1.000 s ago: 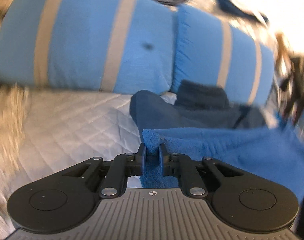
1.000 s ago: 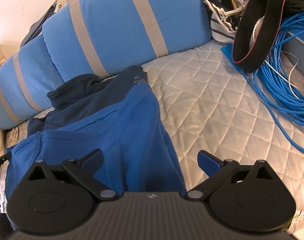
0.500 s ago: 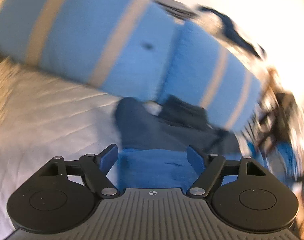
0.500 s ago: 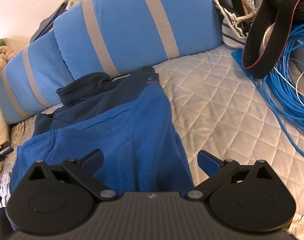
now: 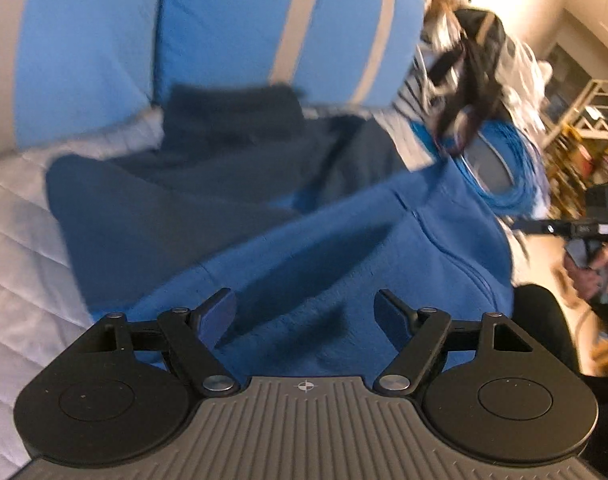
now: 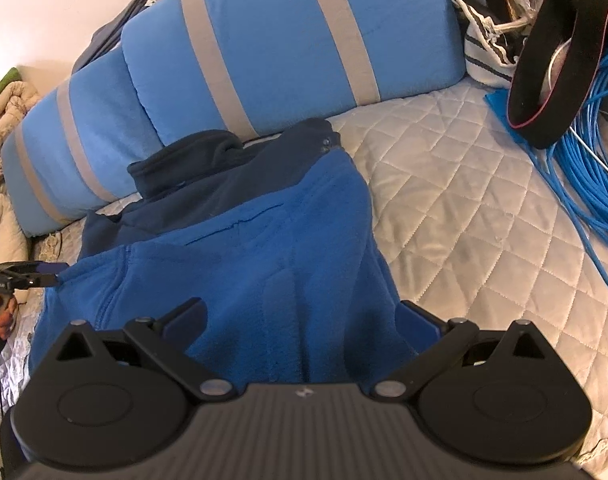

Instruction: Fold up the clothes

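The blue fleece top [image 6: 272, 256] is spread on the bed [image 6: 464, 216], soft, light and floppy. It is best pinched at an edge. Both left tongs [image 5: 306, 312] and right tongs [image 6: 300, 316] are held apart, gripping nothing; the left have just been closing

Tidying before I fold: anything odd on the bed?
Yes: a loose coil of blue cable sprawls over the white quilt right of the blue fleece, beside a black strap.
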Tool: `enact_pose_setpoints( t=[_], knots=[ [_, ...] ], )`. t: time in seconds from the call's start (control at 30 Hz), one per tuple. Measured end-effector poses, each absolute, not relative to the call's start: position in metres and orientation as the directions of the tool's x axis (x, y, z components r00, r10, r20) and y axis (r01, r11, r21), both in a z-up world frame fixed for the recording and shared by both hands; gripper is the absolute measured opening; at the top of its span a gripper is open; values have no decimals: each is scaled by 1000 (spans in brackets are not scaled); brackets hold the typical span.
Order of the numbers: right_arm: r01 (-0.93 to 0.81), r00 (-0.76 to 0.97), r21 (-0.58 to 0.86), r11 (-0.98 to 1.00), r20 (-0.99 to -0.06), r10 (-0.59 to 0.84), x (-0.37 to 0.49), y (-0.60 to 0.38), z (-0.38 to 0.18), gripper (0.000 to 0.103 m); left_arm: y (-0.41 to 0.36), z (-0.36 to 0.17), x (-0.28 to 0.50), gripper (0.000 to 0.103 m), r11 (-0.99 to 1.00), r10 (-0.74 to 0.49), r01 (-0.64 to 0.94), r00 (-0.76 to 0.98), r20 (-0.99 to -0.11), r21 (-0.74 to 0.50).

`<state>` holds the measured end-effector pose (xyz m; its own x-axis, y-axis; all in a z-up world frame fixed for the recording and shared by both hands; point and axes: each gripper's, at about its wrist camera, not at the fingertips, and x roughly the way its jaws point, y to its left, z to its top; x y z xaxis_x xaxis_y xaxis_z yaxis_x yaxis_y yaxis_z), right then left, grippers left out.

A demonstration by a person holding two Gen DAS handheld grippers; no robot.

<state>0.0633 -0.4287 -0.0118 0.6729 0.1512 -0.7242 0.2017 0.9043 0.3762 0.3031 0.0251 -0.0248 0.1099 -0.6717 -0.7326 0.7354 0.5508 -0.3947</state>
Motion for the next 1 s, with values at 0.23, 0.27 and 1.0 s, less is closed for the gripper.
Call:
enact_pose_setpoints(
  t=[0.23,0.27,1.0],
  knots=[
    [204,669,379,902,-727,154,63,-430,-12,103,23,0,288,10,515,-657,805,151,-739,-293],
    [204,670,379,902,-726,154,64,-430,-13,103,25,3,287,10,521,-654,805,163,-739,-284],
    [158,780,363,918,-616,109,86,-463,-1,103,29,-11,286,11,672,-482,730,308,-820,-120]
  ],
)
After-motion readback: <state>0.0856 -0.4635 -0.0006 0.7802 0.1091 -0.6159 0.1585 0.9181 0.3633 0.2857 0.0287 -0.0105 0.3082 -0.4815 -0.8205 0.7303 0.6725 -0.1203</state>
